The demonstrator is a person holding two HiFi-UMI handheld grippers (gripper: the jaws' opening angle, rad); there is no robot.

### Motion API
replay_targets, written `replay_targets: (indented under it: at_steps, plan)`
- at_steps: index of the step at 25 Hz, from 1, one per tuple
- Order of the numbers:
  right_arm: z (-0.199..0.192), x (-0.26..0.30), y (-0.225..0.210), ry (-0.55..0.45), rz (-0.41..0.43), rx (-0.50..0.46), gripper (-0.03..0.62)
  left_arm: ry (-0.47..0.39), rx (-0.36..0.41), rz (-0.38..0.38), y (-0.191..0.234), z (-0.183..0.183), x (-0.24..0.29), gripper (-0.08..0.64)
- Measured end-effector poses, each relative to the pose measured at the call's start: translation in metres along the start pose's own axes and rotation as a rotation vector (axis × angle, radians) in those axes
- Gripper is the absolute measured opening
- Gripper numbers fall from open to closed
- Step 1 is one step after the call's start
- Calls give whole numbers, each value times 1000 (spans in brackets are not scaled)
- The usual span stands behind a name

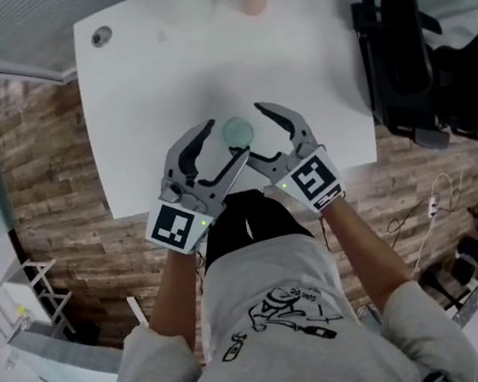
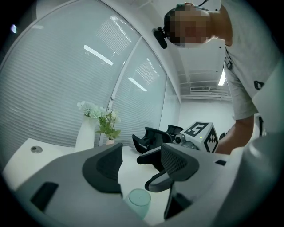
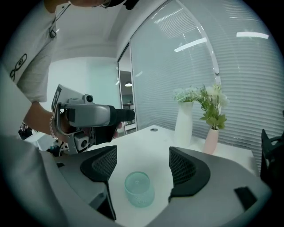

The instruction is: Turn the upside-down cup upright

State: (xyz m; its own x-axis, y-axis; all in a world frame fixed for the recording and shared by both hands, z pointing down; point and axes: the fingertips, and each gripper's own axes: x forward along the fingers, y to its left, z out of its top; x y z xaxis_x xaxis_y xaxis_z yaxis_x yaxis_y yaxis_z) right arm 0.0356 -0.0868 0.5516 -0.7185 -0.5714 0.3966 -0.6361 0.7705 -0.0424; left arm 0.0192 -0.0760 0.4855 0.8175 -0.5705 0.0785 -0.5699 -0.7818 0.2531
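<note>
A floor of brown wood planks [image 1: 46, 162] lies under a white rectangular counter [image 1: 145, 110], with a black office chair [image 1: 417, 67] standing off its right edge. A person in a grey printed sweatshirt [image 1: 277, 314] stands at the near edge of the counter with both forearms reaching over it, a pair of grey-and-black tongs in each hand, each carrying a cube with square markers. The left tongs [image 2: 141, 165] are released, their jaws standing wide apart with nothing pressed between the pads. The right tongs [image 3: 140, 165] are likewise released, their two meshed pads well apart and empty. In the head view the tips of both tongs angle in toward each other near the counter's near edge. At the far edge stand a tall white vase of pale flowers [image 3: 183, 122] and, just beside it, a small pink pot with a green leafy plant [image 3: 211, 139]. The small pale green translucent cup [image 3: 139, 188] stands upside down on the counter, flat base uppermost, between the tips of the two tongs in the head view; in the right gripper view it shows low in the gap between those jaws, touched by neither pad. A round grey grommet [image 1: 101, 36] sits in the counter's far left corner.
</note>
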Motion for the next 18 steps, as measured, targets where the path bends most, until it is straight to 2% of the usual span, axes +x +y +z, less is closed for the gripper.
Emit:
replay_targets:
  at_steps: [9, 13, 18]
  plan:
    - [57, -35, -14, -80, -52, 42, 374, -20, 12, 28, -10, 50, -7, 227]
    - [82, -56, -13, -125, -78, 41, 269, -35, 10, 19, -21, 67, -12, 198]
    - [109, -76, -6, -168, -94, 49, 203, -58, 17, 11, -34, 91, -17, 147]
